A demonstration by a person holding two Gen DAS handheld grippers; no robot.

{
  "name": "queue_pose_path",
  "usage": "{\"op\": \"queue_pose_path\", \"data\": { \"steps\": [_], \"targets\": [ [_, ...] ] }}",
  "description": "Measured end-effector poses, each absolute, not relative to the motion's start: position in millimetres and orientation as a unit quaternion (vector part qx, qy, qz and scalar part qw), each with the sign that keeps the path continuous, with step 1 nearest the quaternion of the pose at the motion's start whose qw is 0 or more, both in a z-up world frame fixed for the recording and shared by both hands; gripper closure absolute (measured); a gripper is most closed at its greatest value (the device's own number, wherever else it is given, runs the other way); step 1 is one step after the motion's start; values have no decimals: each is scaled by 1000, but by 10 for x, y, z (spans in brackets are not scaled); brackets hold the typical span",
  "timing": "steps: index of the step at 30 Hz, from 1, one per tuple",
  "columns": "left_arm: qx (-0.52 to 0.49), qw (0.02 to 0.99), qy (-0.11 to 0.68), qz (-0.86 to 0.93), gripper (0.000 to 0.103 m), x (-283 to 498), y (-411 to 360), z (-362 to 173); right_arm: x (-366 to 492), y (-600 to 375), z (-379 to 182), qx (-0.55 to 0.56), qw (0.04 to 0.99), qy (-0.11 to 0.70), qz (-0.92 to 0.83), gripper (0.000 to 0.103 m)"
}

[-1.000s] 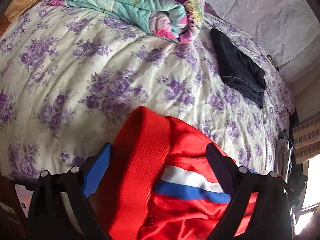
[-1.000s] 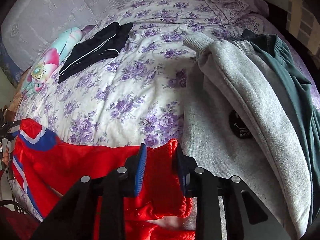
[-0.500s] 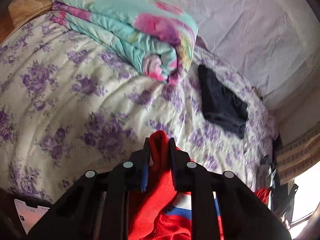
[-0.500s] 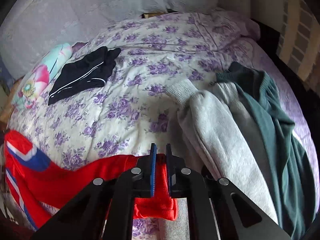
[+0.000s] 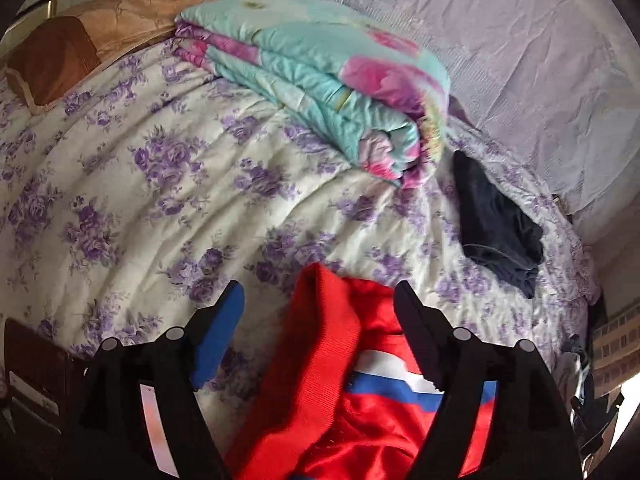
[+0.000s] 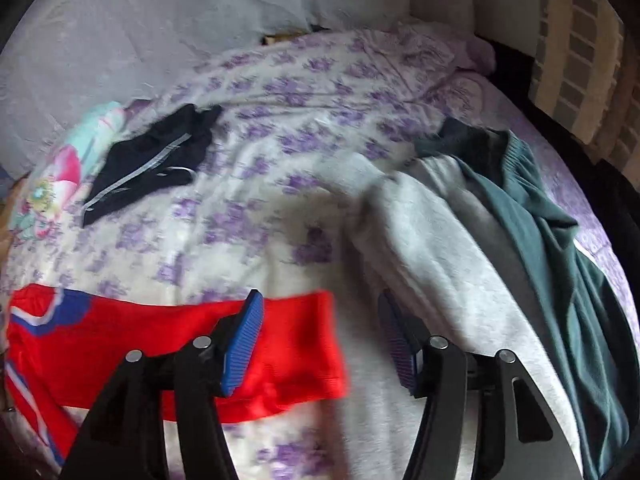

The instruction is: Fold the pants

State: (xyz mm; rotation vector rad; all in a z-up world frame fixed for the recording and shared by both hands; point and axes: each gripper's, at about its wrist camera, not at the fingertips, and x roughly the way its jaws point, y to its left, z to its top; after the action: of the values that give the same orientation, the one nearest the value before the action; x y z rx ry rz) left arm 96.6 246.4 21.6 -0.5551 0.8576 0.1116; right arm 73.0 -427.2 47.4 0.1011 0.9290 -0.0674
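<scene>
1. In the left wrist view, the left gripper (image 5: 320,300), which half a second earlier had been pinched tight on the ribbed red waistband, had its jaws spread wide and opening further, touching no cloth. The red pants (image 5: 348,376) lay on the floral bedspread (image 5: 160,184), a thick ribbed band standing up as a fold, with white and blue stripes on the shinier fabric behind it. That band sat between the jaws, nearer the right finger. Farther up the bed lay a folded turquoise-and-pink quilt (image 5: 320,80) and a dark folded garment (image 5: 496,224).

2. In the right wrist view, blurred, the right gripper (image 6: 320,316) had likewise let go of the red hem it had clamped half a second before; its jaws were apart and opening, with nothing pressed between them. The red pants (image 6: 132,336) stretched leftward along the near edge of the bed, the cuff end lying flat below the left blue pad and reaching into the gap. A grey garment (image 6: 432,248) and a green garment (image 6: 552,240) lay to the right.
</scene>
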Motion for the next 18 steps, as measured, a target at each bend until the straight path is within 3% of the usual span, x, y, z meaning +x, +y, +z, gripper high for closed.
{"op": "queue_pose_path", "data": {
  "steps": [3,5,8,10,12,15,18],
  "targets": [
    [-245,870,427,6,17,913,2186,263,801,-3636,469,14,893,448,34,16],
    [-198,865,461,0,13,911,1924,124,905,-3269,355,10,888,454,66,15],
    [-143,820,553,41,11,871,1773,-415,1114,-2895,-155,16,838,539,90,14],
    [-153,821,548,50,10,714,1880,-587,1117,-2887,-486,4,812,576,87,10],
    [-161,822,543,61,10,602,1933,-506,1058,-2864,-414,-36,814,576,73,10],
    [-205,840,501,39,11,380,1961,-234,1070,-2869,-59,-4,834,545,80,10],
    [-163,845,508,46,9,223,1881,-162,1157,-2612,231,-7,854,509,105,10]
  ]
}}
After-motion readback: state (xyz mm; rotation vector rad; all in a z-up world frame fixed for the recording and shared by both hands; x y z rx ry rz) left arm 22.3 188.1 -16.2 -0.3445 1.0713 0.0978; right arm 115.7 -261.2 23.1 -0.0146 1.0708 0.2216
